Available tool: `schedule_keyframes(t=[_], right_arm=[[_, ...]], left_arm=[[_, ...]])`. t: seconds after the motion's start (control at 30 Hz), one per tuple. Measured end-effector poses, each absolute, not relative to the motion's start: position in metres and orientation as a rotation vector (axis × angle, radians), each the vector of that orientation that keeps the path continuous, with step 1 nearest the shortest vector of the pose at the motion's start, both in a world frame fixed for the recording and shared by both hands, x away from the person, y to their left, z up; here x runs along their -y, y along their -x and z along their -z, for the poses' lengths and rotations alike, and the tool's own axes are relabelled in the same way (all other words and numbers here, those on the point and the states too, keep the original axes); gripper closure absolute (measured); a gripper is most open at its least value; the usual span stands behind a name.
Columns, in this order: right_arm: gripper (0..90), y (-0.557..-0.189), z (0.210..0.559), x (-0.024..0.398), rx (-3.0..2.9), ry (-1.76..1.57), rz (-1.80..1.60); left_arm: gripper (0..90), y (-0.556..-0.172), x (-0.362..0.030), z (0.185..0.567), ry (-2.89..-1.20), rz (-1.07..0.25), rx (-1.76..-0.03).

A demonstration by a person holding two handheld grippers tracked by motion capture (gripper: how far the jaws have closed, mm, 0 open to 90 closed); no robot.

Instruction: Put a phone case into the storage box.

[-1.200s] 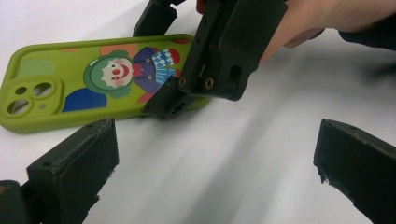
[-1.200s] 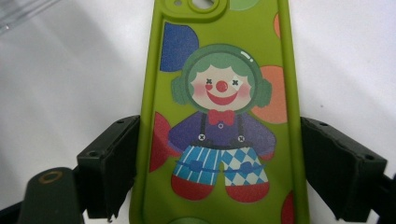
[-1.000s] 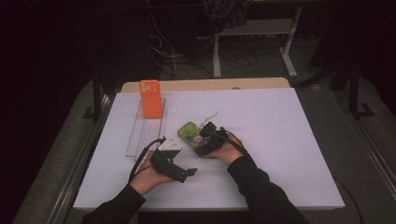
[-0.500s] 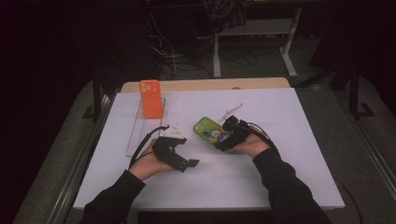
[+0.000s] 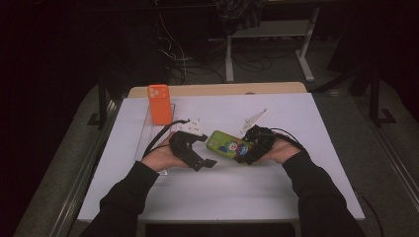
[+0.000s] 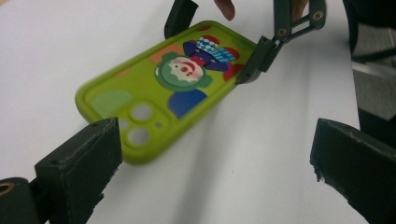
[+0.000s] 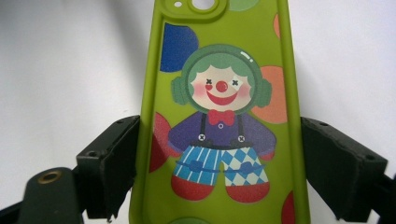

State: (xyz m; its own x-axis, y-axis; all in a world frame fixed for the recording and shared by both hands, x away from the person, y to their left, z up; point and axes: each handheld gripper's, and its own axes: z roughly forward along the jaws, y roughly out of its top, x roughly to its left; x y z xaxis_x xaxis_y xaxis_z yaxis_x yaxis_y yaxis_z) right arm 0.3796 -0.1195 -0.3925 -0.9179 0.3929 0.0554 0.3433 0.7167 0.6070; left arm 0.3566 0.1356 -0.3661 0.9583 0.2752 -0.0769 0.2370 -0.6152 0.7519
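Observation:
A green phone case (image 5: pixel 227 144) with a clown picture is held off the white table, my right gripper (image 5: pixel 247 152) shut on its long sides. In the right gripper view the case (image 7: pixel 224 107) runs up between the two jaws of that gripper (image 7: pixel 219 163), and both pads touch its edges. My left gripper (image 5: pixel 205 150) stands open just left of the case. In the left gripper view that gripper (image 6: pixel 219 158) has nothing between its wide jaws. There the case's (image 6: pixel 177 88) camera end lies close to the left jaw, and the right gripper (image 6: pixel 217 39) grips the far end.
An orange phone case (image 5: pixel 159 103) stands upright in a clear tray (image 5: pixel 148 129) at the back left. A small white part (image 5: pixel 190 127) lies behind the left hand. A white card (image 5: pixel 253 121) lies behind the green case. White paper (image 5: pixel 296 197) covers the table.
The right gripper has carried the green case to the right and slightly up. The left gripper has moved up and away from the person, following toward the case.

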Motion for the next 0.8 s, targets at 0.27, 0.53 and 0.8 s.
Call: schedule_keyframes(t=[0.27,0.53,0.8], right_arm=[[14.9,-0.368,0.388,0.110,-2.921,-0.415,-1.004],[14.9,-0.356,0.389,0.095,-2.993,-0.268,-0.982],[14.9,-0.347,0.383,0.085,-3.005,-0.157,-0.994]], left_arm=[[1.9,-0.354,-0.131,0.374,-2.336,-0.054,-0.241],[2.0,-0.349,-0.127,0.376,-2.349,-0.017,-0.189],[5.3,-0.345,-0.120,0.384,-2.401,0.023,-0.132]])
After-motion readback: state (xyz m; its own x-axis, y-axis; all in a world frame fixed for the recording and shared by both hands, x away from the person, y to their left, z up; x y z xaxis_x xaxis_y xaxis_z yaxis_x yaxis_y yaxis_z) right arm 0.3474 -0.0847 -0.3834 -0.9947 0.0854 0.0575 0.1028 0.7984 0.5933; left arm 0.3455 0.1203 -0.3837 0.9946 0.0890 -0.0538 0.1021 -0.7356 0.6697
